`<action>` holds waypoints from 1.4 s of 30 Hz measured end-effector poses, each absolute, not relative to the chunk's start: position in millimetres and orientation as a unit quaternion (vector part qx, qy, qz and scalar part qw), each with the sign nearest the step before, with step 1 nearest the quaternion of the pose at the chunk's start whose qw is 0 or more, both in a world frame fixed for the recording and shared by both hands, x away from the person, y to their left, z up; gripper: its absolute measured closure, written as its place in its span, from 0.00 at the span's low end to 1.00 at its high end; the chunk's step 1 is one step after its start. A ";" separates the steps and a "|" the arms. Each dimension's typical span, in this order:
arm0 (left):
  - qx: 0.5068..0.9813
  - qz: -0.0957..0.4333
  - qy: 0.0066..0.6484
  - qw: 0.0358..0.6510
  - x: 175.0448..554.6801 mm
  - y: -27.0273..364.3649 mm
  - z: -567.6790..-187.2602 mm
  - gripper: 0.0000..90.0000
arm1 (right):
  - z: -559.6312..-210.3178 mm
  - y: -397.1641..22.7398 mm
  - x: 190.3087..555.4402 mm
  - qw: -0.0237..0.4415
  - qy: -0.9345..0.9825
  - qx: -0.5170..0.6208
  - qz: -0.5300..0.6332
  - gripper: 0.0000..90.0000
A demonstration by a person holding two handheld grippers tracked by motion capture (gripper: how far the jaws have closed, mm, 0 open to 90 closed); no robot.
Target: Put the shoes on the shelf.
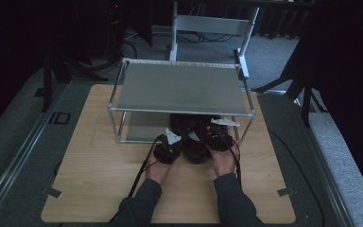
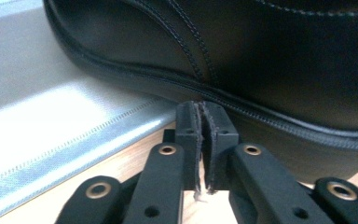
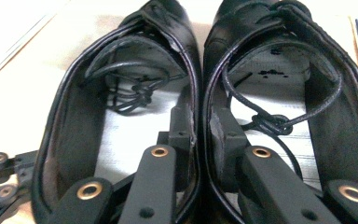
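Observation:
A pair of black leather lace-up shoes (image 1: 194, 135) stands side by side on the wooden table, at the front of a metal rack. In the right gripper view the left shoe (image 3: 121, 98) and the right shoe (image 3: 284, 70) touch along their inner sides. My right gripper (image 3: 199, 119) has one jaw inside each shoe and is shut on the two adjoining walls; the high view shows it (image 1: 210, 136) above the pair. My left gripper (image 2: 200, 112) is shut with its pads together and nothing between them, close to the sole edge of a shoe (image 2: 261, 60). Seen from the high view it (image 1: 176, 143) sits at the pair's left side.
A two-tier metal rack (image 1: 179, 87) stands on the wooden table (image 1: 94, 156); its lower tray (image 2: 51, 116) lies just beyond the shoes. Rack posts flank the shoes. A chair frame (image 1: 212, 23) stands behind the table. Bare wood lies to the left and in front.

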State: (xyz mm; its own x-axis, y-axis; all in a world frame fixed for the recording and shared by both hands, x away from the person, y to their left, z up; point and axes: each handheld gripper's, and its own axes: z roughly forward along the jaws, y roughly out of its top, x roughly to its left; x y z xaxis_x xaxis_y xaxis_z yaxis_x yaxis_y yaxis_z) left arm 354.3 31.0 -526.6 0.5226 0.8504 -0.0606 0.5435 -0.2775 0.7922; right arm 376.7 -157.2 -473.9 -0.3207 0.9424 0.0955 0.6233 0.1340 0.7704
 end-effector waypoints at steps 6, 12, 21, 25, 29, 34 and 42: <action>0.770 0.198 0.457 0.399 367.0 31.7 -528.0 1.00 | -479.7 -155.2 381.4 0.221 0.705 0.549 0.390 0.89; 0.752 0.206 0.470 0.413 380.1 30.3 -534.2 1.00 | -486.0 -150.5 385.8 0.245 0.686 0.556 0.401 0.89; 0.724 0.225 0.497 0.422 392.6 22.5 -540.2 1.00 | -494.9 -146.1 390.8 0.277 0.654 0.567 0.418 0.89; 0.721 0.231 0.497 0.424 396.2 21.1 -541.4 1.00 | -498.3 -146.5 392.6 0.284 0.646 0.566 0.425 0.89; 0.724 0.232 0.492 0.424 400.4 22.3 -544.5 1.00 | -502.5 -147.0 396.1 0.284 0.640 0.569 0.431 0.89; 0.720 0.235 0.494 0.427 404.7 22.9 -546.2 1.00 | -503.2 -142.1 397.2 0.301 0.638 0.565 0.428 0.89; 0.718 0.244 0.496 0.423 410.4 19.6 -546.4 1.00 | -504.9 -139.8 399.5 0.310 0.629 0.568 0.430 0.89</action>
State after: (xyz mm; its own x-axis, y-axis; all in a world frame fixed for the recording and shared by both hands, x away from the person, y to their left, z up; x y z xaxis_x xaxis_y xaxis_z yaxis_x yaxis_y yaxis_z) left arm 410.4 19.6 -546.4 0.3881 0.9190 -0.0695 0.5062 -0.1495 0.8493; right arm 399.5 -139.8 -504.9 -0.1608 0.9820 0.0987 0.4477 -0.0166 0.8940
